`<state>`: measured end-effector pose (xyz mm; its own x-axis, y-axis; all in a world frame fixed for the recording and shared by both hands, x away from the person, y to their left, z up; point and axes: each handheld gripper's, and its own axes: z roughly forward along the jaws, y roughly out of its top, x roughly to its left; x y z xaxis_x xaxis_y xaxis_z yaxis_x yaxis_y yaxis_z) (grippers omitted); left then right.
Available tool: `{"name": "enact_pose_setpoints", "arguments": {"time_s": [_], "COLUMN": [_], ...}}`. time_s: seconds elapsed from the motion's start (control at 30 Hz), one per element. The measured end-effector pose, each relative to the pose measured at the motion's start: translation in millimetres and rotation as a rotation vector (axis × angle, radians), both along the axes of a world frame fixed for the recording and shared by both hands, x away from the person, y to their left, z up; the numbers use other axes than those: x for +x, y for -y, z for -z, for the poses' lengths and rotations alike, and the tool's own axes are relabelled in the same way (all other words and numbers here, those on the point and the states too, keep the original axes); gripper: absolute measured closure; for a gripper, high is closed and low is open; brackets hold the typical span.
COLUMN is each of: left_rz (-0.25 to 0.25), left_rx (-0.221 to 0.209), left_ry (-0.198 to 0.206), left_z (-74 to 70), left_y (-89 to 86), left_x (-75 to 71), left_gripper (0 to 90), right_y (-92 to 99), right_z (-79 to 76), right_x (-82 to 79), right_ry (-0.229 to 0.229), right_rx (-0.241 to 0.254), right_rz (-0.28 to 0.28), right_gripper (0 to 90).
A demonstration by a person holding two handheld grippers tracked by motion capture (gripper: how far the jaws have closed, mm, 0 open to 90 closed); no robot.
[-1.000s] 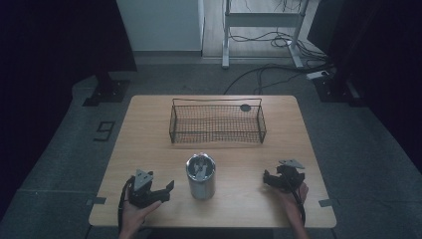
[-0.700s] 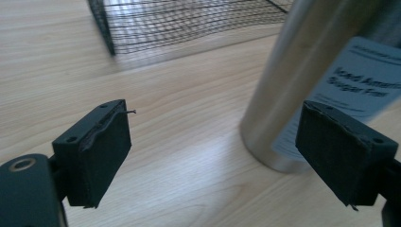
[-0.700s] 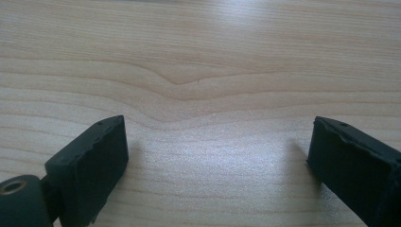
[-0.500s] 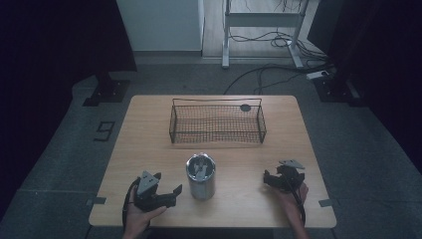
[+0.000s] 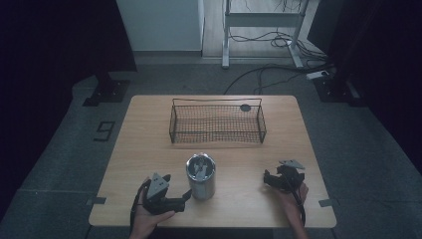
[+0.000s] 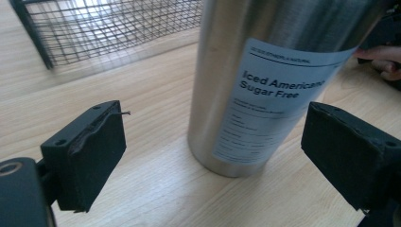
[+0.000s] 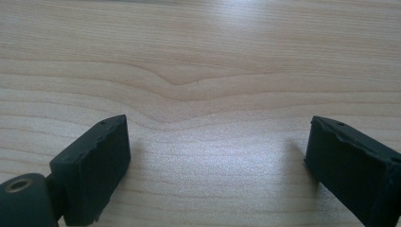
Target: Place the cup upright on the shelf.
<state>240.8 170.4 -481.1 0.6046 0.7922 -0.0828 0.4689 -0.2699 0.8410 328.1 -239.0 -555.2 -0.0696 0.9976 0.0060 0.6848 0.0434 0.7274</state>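
Note:
A steel tumbler (image 5: 200, 175) with a lid stands at the front middle of the wooden table (image 5: 144, 134). In the left gripper view its white label reading "Iced Americano Sugar Free" (image 6: 279, 94) is close ahead. My left gripper (image 5: 184, 197) lies just left of the tumbler, pointing at it. Its jaws have just been opening, and the left gripper (image 6: 215, 118) stands open, the tumbler's base ahead of the pads and untouched. My right gripper (image 5: 268, 178) rests at the front right. Its jaws have just been closing a little, but the right gripper (image 7: 217, 127) is open over bare wood.
A black wire basket (image 5: 217, 101) stands across the table's far middle, with a small dark round thing (image 5: 245, 107) at its far right corner. The basket (image 6: 94, 28) also shows behind the tumbler in the left gripper view. The other hand's fingers (image 6: 383, 59) show at the right edge there.
My left gripper has slid right, up to the tumbler, and its jaws have spread. The right hand has stayed put.

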Motion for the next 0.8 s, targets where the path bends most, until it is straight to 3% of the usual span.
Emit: {"name": "enact_pose_setpoints", "arguments": {"time_s": [0.3,0.8], "left_rz": [0.045,0.079], "left_rx": [0.015,-0.015], "left_ry": [0.010,0.045], "left_z": [2.7,3.4], "left_y": [16.7,38.2], "left_x": [-0.7,14.5], "left_gripper": [1.8,0.0], "right_y": [0.0,0.2], "right_z": [0.0,0.0], "right_x": [-0.1,-0.1], "right_ry": [0.001,0.001], "right_rx": [0.000,-0.001], "right_rz": [0.001,0.002], "right_gripper": [7.5,7.8]}}
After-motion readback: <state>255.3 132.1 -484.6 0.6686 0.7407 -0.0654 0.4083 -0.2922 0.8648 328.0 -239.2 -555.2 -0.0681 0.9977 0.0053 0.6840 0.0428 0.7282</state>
